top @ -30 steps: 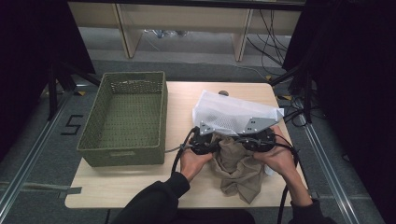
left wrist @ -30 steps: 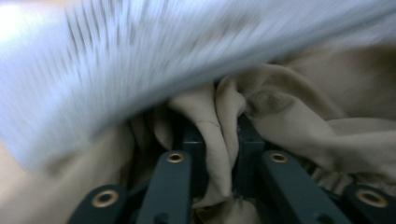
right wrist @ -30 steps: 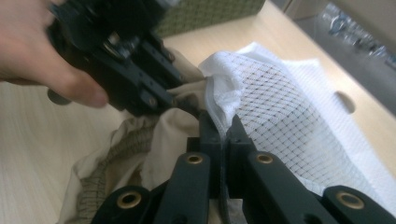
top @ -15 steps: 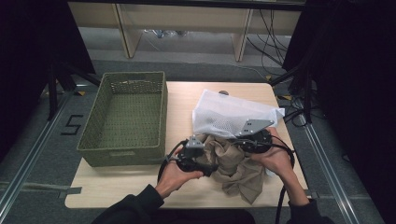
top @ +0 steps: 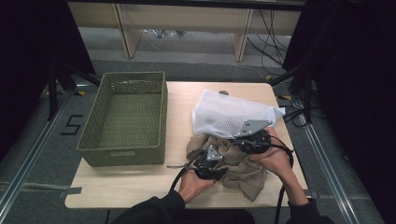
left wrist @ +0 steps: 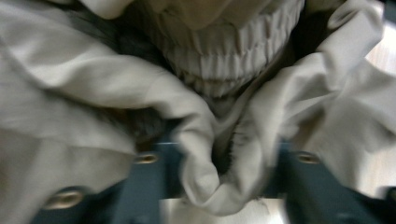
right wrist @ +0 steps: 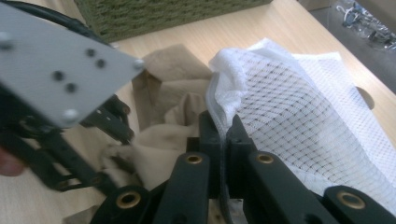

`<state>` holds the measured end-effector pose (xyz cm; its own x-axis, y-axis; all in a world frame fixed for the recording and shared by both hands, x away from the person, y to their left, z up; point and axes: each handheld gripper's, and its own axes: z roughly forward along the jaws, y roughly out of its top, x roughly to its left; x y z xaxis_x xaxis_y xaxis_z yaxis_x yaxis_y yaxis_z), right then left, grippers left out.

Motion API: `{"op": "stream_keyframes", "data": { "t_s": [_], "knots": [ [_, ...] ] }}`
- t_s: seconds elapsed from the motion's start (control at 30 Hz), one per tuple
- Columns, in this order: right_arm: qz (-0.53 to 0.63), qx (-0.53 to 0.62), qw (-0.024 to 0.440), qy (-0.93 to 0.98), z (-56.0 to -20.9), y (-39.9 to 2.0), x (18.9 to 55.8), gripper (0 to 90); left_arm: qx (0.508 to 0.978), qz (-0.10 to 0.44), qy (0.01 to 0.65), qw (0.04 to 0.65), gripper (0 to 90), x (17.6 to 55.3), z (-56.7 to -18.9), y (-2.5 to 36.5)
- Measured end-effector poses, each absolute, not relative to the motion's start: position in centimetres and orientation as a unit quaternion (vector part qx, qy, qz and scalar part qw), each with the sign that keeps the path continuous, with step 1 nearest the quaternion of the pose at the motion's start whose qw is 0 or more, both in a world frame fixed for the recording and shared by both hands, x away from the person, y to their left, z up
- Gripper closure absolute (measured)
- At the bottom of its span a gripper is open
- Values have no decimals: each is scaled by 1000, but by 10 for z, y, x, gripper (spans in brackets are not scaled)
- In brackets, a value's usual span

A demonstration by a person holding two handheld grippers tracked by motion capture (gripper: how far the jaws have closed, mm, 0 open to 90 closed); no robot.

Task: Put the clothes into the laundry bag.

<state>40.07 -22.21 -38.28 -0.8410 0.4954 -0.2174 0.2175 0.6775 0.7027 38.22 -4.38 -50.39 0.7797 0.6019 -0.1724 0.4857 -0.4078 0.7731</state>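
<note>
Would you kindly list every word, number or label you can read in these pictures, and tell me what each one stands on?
"5" – a black figure marked on the grey floor, left of the green basket.
No other readable text: the white mesh bag, the beige garment, the basket and the grey plates on the grippers carry no print that can be made out.

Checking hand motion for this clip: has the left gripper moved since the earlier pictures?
Yes. The left gripper moved toward the table's near edge, away from the mesh bag.
</note>
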Motion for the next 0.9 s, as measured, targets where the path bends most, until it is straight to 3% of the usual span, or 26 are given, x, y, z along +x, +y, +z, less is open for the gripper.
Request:
{"op": "stream_keyframes", "data": {
  "t_s": [0.1,0.33,0.5,0.6,0.7,0.83,0.9],
  "knots": [
    [350,195,206,893,-377,-223,397,895,823,101,326,454,747,388,-490,-42],
    [379,188,215,880,-357,-227,388,897,769,145,356,511,756,401,-448,-35],
    [376,191,214,881,-355,-230,386,897,794,147,352,473,740,414,-477,-49],
    [364,190,202,889,-367,-227,389,897,784,130,379,475,717,422,-499,-54],
    [351,190,194,896,-377,-225,392,897,793,117,354,482,656,416,-498,-54],
    [348,196,191,897,-383,-229,395,897,809,105,343,466,460,403,-484,-33],
    [347,204,188,896,-383,-231,395,897,807,126,338,467,377,395,-474,-19]
  ]
}}
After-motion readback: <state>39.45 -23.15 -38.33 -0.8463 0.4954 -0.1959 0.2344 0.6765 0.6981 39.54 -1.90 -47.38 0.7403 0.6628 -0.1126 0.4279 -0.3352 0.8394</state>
